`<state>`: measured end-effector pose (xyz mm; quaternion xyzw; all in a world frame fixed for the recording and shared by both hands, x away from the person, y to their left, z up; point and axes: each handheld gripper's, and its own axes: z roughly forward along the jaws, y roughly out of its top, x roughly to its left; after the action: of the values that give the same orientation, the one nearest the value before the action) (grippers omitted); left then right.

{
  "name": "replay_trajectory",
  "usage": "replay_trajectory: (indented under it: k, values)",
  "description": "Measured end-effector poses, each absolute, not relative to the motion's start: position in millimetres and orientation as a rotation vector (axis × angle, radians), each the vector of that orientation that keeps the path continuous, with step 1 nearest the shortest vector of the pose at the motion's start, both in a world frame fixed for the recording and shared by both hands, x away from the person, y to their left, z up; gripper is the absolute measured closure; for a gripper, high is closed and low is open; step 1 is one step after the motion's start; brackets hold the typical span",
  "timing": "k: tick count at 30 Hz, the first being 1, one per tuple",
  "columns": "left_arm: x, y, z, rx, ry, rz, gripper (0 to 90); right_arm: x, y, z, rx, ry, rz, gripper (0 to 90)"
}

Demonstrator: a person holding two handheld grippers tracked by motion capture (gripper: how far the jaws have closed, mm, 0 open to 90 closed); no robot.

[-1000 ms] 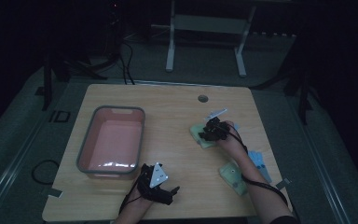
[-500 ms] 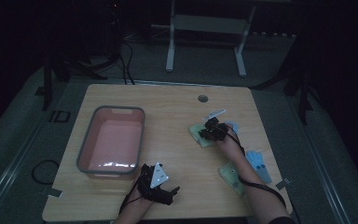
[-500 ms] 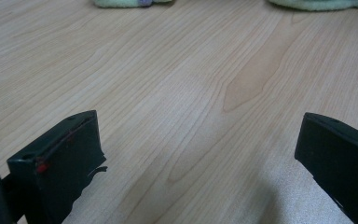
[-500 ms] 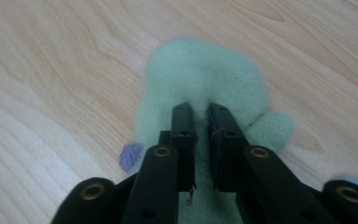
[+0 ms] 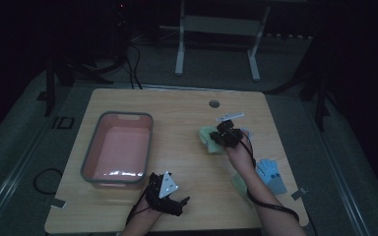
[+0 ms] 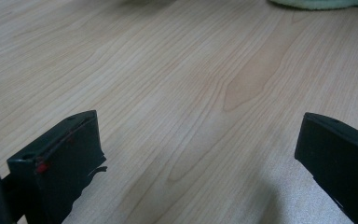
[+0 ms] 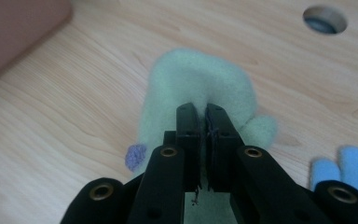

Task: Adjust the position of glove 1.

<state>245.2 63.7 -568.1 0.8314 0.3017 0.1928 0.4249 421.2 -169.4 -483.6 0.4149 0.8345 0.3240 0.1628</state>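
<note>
A pale green fuzzy glove [image 7: 200, 79] with a purple tip lies on the wooden table, right of centre. My right gripper [image 7: 203, 111] is shut on the glove's near part; its jaws have just been closing with the fabric pinched between them. From above, that right gripper [image 5: 225, 133] sits over the green glove [image 5: 208, 137]. My left gripper [image 5: 177, 204] rests near the table's front edge, and in its own view the left gripper [image 6: 198, 121] stands open over bare wood.
A pink tub [image 5: 148, 142] with a grey rim stands at the left. A blue glove [image 5: 271, 176] lies at the right, beside a second pale green glove [image 5: 237, 184] half under the forearm. A cable hole [image 5: 214, 103] sits near the far edge.
My right gripper has shut on the green glove and risen slightly with it. The left gripper has stayed in place.
</note>
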Motion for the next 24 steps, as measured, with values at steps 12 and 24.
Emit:
replay_trajectory:
  k: [12, 24]
  values:
    - [245, 64, -568, 2.083, 0.758, 0.488, 0.8, 367, -155, -442, 1.173, 2.262, 0.947, 85.6]
    - [245, 63, -568, 2.079, 0.764, 0.489, 0.8, 320, -158, -477, 1.334, 2.178, 1.042, 85.6]
